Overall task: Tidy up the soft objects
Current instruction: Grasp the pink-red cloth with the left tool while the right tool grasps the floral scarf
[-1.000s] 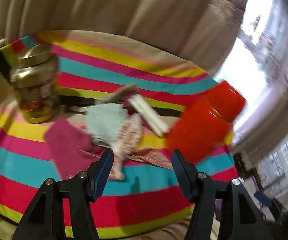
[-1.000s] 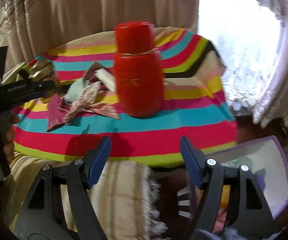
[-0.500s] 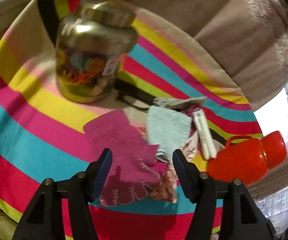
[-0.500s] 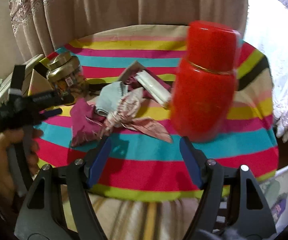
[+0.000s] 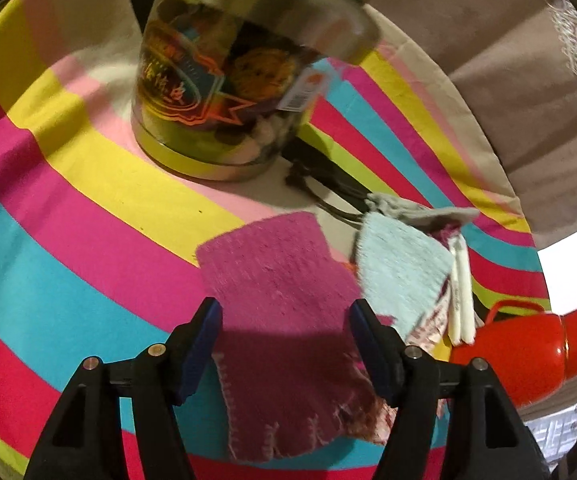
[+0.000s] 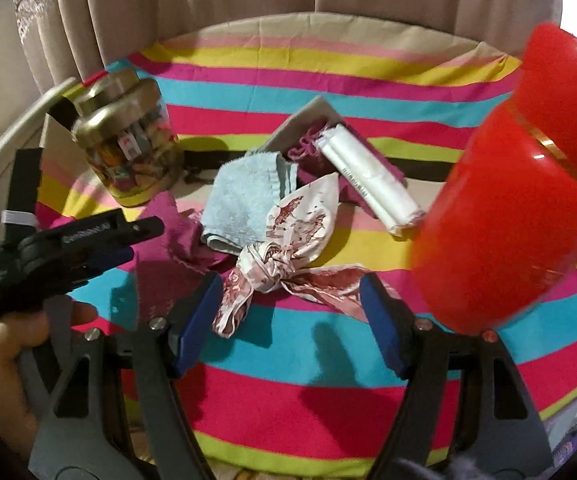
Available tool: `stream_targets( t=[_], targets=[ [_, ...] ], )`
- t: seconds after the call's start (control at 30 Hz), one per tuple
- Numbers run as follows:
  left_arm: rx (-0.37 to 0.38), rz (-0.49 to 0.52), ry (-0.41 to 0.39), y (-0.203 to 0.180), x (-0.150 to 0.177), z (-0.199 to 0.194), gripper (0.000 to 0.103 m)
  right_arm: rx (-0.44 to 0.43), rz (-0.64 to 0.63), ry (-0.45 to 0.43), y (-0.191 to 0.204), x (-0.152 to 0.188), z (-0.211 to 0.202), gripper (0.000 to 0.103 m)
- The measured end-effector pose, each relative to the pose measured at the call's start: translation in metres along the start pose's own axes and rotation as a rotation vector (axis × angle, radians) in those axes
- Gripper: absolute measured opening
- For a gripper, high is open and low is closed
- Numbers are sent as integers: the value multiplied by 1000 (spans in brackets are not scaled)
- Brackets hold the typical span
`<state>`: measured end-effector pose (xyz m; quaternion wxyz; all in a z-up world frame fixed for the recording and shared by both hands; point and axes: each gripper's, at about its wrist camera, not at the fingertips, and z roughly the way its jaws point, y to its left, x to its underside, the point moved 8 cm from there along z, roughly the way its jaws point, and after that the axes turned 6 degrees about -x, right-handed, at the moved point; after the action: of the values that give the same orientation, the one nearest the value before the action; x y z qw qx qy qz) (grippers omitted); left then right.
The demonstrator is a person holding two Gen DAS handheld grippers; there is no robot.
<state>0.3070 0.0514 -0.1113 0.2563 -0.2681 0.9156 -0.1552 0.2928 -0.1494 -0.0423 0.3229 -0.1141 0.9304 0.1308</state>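
Magenta cloth (image 5: 284,304) between opening left gripper (image 5: 284,344) jaws, seemingly untouched.

Left hand-held gripper (image 5: 285,330) jaws opening, right hand-held gripper (image 6: 291,305) wide apart, empty

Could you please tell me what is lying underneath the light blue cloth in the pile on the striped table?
The light blue cloth overlaps the magenta cloth at one edge and a grey pouch at the other. The knotted patterned scarf lies over its corner. What is beneath its middle is covered.
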Motion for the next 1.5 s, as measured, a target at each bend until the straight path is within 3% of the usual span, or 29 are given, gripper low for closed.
stream_targets(
  t=[0.23, 0.43, 0.5, 0.6, 0.67, 0.77, 0.97, 1.03, 1.17, 1.2, 1.27, 1.33, 1.5],
  targets=[
    [-10, -8, -16, 1, -9, 11, 74, -15, 8, 65, 1, 4, 45, 74],
    [-79, 86, -58, -8, -6, 15, 73, -35, 29, 95, 1, 7, 70, 74],
    [-112, 124, -73, -10, -4, 16, 67, -35, 35, 102, 0, 7, 76, 74],
    [-107, 142, -76, -11, -2, 16, 50, -37, 54, 115, -5, 8, 83, 74],
    [-94, 128, -76, -9, 0, 13, 30, -42, 74, 120, -8, 11, 86, 74],
    [-84, 99, -82, -1, 3, 4, 9, -42, 91, 128, -12, 14, 89, 74],
    [-53, 45, -81, 12, 8, -6, 6, -27, 65, 122, -10, 15, 90, 74],
    [-52, 48, -85, 10, 9, -7, 6, -31, 60, 118, -6, 15, 91, 67],
    [-49, 19, -79, 13, 10, -6, 11, -34, 54, 105, 0, 18, 90, 32],
    [-50, 15, -70, 14, 11, -3, 13, -34, 53, 103, 1, 19, 90, 31],
    [-55, 21, -64, 14, 12, -2, 39, -35, 56, 97, 1, 20, 89, 26],
    [-63, 40, -80, 11, 13, -4, 59, -34, 63, 88, -2, 20, 85, 25],
    [-74, 140, -73, -6, 21, -3, 66, -4, 65, 29, -4, 18, 69, 25]
  ],
)
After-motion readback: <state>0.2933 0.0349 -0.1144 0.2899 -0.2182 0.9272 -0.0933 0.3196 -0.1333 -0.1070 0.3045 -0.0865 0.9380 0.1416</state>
